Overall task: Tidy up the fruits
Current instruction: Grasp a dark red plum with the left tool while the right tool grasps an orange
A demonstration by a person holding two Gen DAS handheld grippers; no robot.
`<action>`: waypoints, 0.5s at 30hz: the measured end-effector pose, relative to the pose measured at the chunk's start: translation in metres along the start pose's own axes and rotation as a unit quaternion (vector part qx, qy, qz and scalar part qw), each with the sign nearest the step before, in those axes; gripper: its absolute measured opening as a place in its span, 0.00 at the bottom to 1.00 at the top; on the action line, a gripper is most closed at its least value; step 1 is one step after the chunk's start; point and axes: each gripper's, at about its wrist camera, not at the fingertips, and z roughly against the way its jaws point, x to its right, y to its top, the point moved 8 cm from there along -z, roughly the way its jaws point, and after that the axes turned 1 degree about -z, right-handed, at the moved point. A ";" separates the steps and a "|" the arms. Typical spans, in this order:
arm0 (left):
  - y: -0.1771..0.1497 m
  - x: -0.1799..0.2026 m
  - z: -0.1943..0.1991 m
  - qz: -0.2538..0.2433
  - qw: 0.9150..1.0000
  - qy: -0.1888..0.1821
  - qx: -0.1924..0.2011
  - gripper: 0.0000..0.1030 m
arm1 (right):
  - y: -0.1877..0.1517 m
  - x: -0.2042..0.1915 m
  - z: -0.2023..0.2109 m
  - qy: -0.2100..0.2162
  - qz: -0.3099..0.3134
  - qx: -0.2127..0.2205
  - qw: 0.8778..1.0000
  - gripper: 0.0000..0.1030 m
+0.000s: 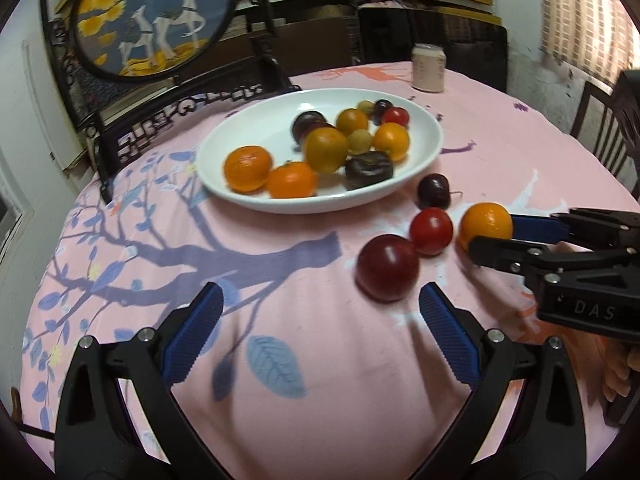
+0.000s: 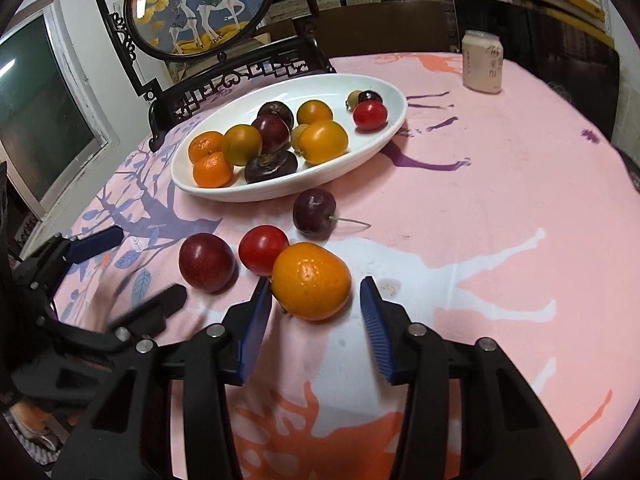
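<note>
A white oval bowl (image 1: 424, 152) (image 2: 384, 132) holds several oranges, dark plums and small fruits. On the pink cloth in front of it lie a dark cherry (image 1: 433, 191) (image 2: 314, 210), a red tomato (image 1: 431, 230) (image 2: 262, 249), a red plum (image 1: 387, 267) (image 2: 206, 262) and an orange (image 1: 486, 224) (image 2: 311, 280). My right gripper (image 2: 316, 296) (image 1: 494, 230) is open, its fingers on either side of the orange; the left pad touches it. My left gripper (image 1: 320, 308) (image 2: 140, 264) is open and empty, just in front of the red plum.
A pale drink can (image 1: 429, 67) (image 2: 482, 61) stands at the table's far side. A dark carved chair back (image 1: 168, 116) (image 2: 224, 80) and a round framed deer picture (image 1: 156, 12) (image 2: 200, 4) are behind the bowl.
</note>
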 end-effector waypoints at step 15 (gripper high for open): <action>0.003 0.024 -0.027 -0.009 0.997 -0.060 -0.039 0.53 | 0.004 0.012 0.003 0.006 -0.031 0.009 0.999 0.39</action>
